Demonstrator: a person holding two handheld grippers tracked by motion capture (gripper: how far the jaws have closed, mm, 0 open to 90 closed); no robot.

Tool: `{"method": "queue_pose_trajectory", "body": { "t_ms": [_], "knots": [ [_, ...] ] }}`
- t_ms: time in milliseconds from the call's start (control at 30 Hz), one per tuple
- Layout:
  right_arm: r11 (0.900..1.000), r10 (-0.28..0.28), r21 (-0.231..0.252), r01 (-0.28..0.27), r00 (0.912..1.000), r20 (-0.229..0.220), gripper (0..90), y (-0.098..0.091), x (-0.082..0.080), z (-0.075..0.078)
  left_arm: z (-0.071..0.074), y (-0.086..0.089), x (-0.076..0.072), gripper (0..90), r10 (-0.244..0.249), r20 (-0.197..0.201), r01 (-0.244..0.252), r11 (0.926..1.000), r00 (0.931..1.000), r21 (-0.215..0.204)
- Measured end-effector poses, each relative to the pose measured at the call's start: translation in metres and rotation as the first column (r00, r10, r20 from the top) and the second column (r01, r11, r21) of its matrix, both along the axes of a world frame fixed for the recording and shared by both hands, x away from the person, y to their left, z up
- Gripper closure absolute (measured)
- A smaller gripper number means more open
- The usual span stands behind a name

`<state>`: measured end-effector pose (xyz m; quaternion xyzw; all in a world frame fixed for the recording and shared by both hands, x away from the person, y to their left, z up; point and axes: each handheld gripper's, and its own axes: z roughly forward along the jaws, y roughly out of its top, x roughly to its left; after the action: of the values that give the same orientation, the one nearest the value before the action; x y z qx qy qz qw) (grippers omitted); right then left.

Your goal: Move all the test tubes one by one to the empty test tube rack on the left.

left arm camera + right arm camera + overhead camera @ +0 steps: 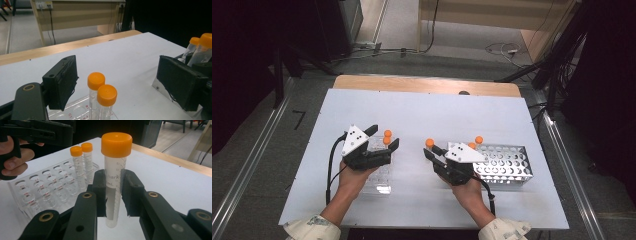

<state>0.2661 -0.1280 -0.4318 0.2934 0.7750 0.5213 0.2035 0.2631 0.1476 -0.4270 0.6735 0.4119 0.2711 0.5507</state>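
Right gripper view: right gripper (113,195) clamped on an upright orange-capped tube (115,177), pads biting the clear barrel below the cap, rounded bottom hanging free above the white table (175,185). High view: same tube (430,143) carried between the metal rack (507,165) on the right, where two more capped tubes stand, and the clear plastic rack (379,177) on the left. Left gripper view: left gripper (120,82) spread wide, holding nothing, jaws standing either side of two capped tubes (101,95) already seated at the clear rack's far end. Best kept vertical during the carry, no tilt at the wrist. Best lined up over an empty hole beside the seated pair, tip centred before lowering. Straight down, slowly, without knocking the neighbours' caps. Release only once the barrel sits deep in the hole. Left gripper probably better drawn back a little, or used to steady the clear rack's edge.
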Motion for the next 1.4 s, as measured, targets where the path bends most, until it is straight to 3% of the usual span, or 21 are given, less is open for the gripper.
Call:
{"method": "queue_pose_trajectory", "body": {
  "t_ms": [467,867,1100,1400],
  "knots": [
    [0.9997,0.023,0.000,-0.023,0.9996,-0.019,71.9,0.028,0.009,-0.004,0.004,-0.005,-0.003,16.9,-0.025,0.010,0.026,0.9995,0.9996,-0.016],
    [0.9990,0.044,-0.011,-0.044,0.9985,-0.032,71.9,0.047,0.013,-0.008,0.008,-0.016,-0.007,18.8,-0.078,0.016,0.078,0.9967,0.9968,-0.023],
    [0.9974,0.069,-0.018,-0.069,0.9973,-0.023,71.9,0.056,0.009,-0.008,0.007,-0.020,-0.008,30.4,-0.135,0.012,0.135,0.9902,0.9908,-0.035],
    [0.9964,0.084,-0.014,-0.084,0.9963,-0.019,71.8,0.058,0.007,-0.006,0.006,-0.025,-0.008,57.2,-0.191,0.001,0.191,0.9812,0.9816,-0.028]
  ]
}}
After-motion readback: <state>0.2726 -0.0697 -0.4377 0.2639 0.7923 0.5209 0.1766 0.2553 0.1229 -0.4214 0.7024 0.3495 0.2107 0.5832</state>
